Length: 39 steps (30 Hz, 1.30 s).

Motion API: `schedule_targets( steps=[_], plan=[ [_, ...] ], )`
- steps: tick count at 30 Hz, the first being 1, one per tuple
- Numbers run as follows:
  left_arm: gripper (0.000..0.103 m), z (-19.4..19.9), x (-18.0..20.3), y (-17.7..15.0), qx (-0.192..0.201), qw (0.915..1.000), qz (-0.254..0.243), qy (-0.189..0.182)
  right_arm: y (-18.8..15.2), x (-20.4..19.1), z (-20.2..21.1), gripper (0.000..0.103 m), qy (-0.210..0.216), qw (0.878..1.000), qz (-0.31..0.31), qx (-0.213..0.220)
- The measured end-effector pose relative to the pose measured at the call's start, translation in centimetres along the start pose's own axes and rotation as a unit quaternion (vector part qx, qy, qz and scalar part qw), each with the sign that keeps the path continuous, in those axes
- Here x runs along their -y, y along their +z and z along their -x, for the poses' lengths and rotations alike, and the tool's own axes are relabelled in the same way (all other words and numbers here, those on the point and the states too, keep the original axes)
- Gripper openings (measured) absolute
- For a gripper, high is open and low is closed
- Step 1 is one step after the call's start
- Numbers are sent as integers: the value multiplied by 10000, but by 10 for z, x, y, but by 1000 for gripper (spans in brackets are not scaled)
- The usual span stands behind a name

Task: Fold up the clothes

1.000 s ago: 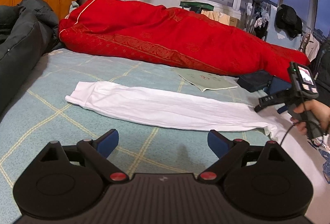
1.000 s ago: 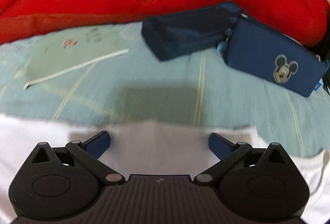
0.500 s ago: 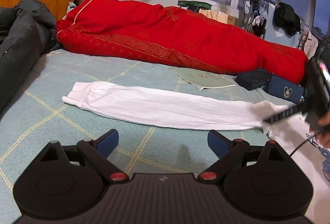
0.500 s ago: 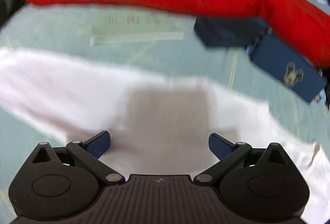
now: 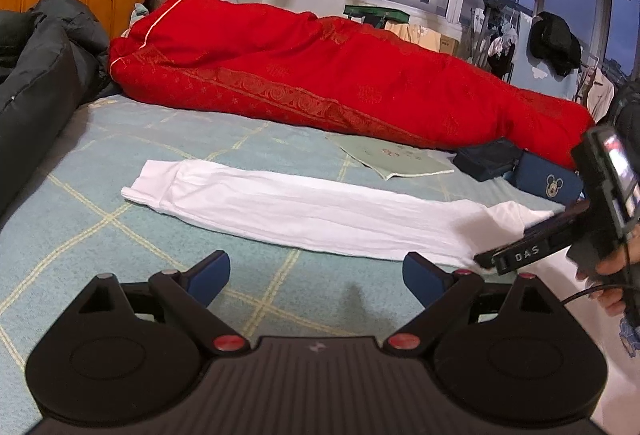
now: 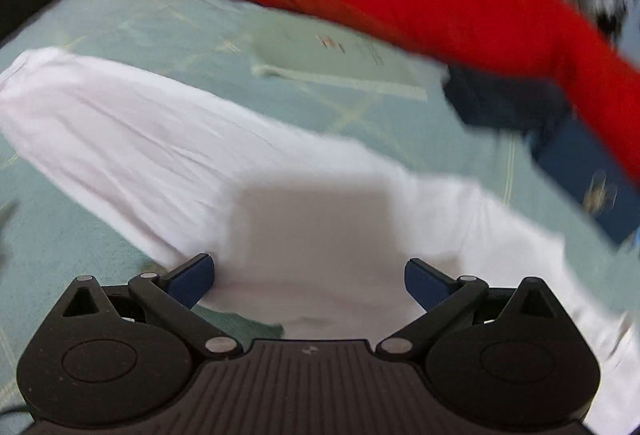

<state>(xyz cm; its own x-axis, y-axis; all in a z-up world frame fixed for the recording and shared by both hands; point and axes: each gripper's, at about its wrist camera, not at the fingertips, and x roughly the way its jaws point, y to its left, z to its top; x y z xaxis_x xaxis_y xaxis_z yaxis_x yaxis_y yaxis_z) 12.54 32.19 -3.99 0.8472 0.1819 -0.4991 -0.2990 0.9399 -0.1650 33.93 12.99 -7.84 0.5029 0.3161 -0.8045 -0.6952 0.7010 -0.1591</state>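
A white garment (image 5: 304, 211) lies folded into a long strip across the pale green bed sheet (image 5: 100, 171). My left gripper (image 5: 316, 271) is open and empty, hovering over the sheet just short of the strip's near edge. The right gripper's body (image 5: 568, 231) shows in the left wrist view at the strip's right end. In the right wrist view the right gripper (image 6: 310, 277) is open and empty, right above the white garment (image 6: 168, 155), which is blurred by motion.
A person lies under a red quilt (image 5: 340, 83) along the far side of the bed. A pale green folded cloth (image 5: 394, 159), a dark blue pouch (image 5: 486, 159) and a blue Mickey Mouse pouch (image 5: 550, 185) lie beside it. A dark jacket (image 5: 36, 75) is at left.
The right gripper has swung leftward and come down over the right end of the white strip. The left gripper has barely moved. Both stay open.
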Motion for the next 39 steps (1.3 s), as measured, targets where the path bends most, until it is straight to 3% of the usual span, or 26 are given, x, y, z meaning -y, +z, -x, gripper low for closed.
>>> schedule_targets(
  steps=[3,8,14,17,22,26,31,34,39],
  plan=[
    [93,0,0,0,-2,10000,9,-34,1,4,26,103,143,9997,88,182],
    [93,-2,5,1,-58,10000,-56,-33,-26,40,77,103,-289,9991,-155,283],
    [93,-3,37,7,-220,9986,-477,1,-111,83,133,103,-593,9964,-597,-82],
    [93,-1,71,8,-303,9951,-905,-269,-159,96,156,103,-686,9945,-755,-242],
    [93,19,145,-7,-396,9773,-2018,-502,-214,101,175,103,-575,9941,-907,-172],
    [93,45,194,-38,-409,9524,-2726,-1302,-246,99,182,103,-370,9946,-967,-28],
    [93,51,233,-90,-858,9280,-3097,-1882,-280,99,181,103,-141,9938,-1100,52],
    [93,44,235,-113,-1261,9229,-3041,-1996,-293,103,178,103,-17,9912,-1301,263],
    [97,58,218,-124,-1335,9305,-2818,-1923,-306,102,178,103,12,9895,-1337,554]
  ],
)
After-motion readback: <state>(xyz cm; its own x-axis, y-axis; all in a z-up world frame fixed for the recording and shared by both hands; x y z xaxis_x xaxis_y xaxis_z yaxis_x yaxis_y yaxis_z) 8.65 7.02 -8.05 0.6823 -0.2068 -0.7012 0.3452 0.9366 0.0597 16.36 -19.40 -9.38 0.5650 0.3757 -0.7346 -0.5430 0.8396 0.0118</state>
